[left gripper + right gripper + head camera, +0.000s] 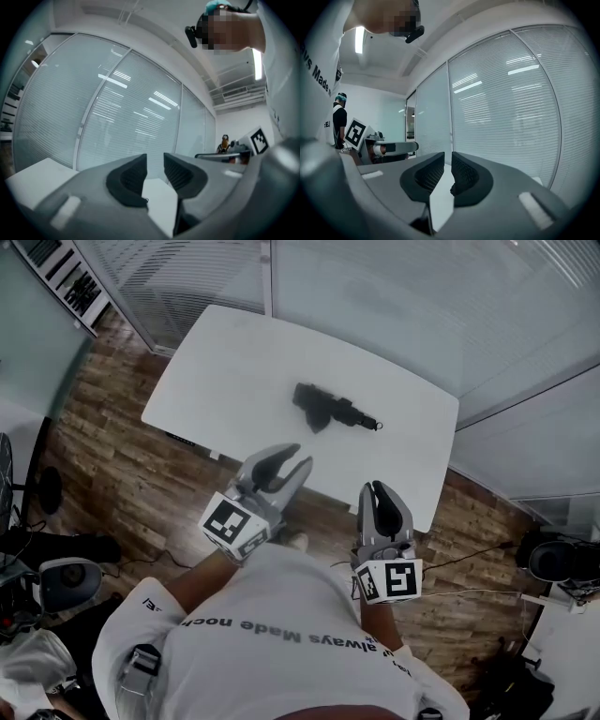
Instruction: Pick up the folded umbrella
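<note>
Grey left tool (292,461) slightly parted, right tool (376,487) closed, both empty.

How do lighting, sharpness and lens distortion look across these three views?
Head view: even, soft light and sharp; the dark folded umbrella stands out on the white table with hardly any shadow. Left gripper view: heavy fisheye bowing, dark corners, bright light streaks on the glass wall, and the near jaws look soft. Right gripper view: the same bowing, streaks and dark corners.

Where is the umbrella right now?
In the head view, the folded umbrella lies on the white table, slightly right of its middle, beyond the left tongs and right tongs, touching neither.
</note>
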A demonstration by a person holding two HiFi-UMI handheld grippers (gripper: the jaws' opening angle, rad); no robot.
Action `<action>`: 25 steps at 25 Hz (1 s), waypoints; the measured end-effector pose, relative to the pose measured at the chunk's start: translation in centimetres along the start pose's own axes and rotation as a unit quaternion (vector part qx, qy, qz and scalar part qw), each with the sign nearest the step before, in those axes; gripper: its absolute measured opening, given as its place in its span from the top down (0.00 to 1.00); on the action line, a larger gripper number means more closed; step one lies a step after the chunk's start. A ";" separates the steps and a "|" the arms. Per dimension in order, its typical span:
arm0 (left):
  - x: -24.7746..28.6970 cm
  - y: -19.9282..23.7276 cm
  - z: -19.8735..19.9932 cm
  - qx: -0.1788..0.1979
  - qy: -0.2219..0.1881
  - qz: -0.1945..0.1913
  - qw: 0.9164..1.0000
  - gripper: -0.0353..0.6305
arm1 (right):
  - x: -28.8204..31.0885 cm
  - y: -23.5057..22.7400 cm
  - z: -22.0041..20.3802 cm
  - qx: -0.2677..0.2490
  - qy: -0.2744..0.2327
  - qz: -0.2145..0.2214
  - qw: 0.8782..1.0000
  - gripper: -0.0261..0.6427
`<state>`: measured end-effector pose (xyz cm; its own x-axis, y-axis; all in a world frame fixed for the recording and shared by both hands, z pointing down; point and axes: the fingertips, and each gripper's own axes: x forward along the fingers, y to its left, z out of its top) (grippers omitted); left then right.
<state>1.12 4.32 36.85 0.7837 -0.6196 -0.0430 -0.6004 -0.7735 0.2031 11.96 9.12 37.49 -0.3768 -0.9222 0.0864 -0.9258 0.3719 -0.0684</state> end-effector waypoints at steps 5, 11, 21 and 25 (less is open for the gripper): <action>3.0 4.7 1.5 0.001 -0.001 -0.008 1.000 0.78 | 5.8 -1.2 1.3 -0.005 -0.004 -0.002 1.000 0.89; 4.7 11.0 2.8 0.002 0.004 -0.020 1.000 0.78 | 12.7 -0.8 2.6 -0.012 -0.009 -0.008 1.000 0.89; 6.8 16.8 2.8 -0.012 0.012 -0.034 0.999 0.80 | 19.1 -0.7 2.4 -0.010 -0.009 -0.016 1.000 0.89; 8.4 17.3 3.2 -0.014 0.011 -0.040 0.999 0.80 | 20.1 -2.3 2.6 -0.013 -0.006 -0.025 1.000 0.89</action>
<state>-3.22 -14.73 36.86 0.8320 -0.5534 -0.0389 -0.5320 -0.8158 0.2268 6.56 -10.58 36.84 -0.3300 -0.9408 0.0779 -0.9439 0.3280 -0.0377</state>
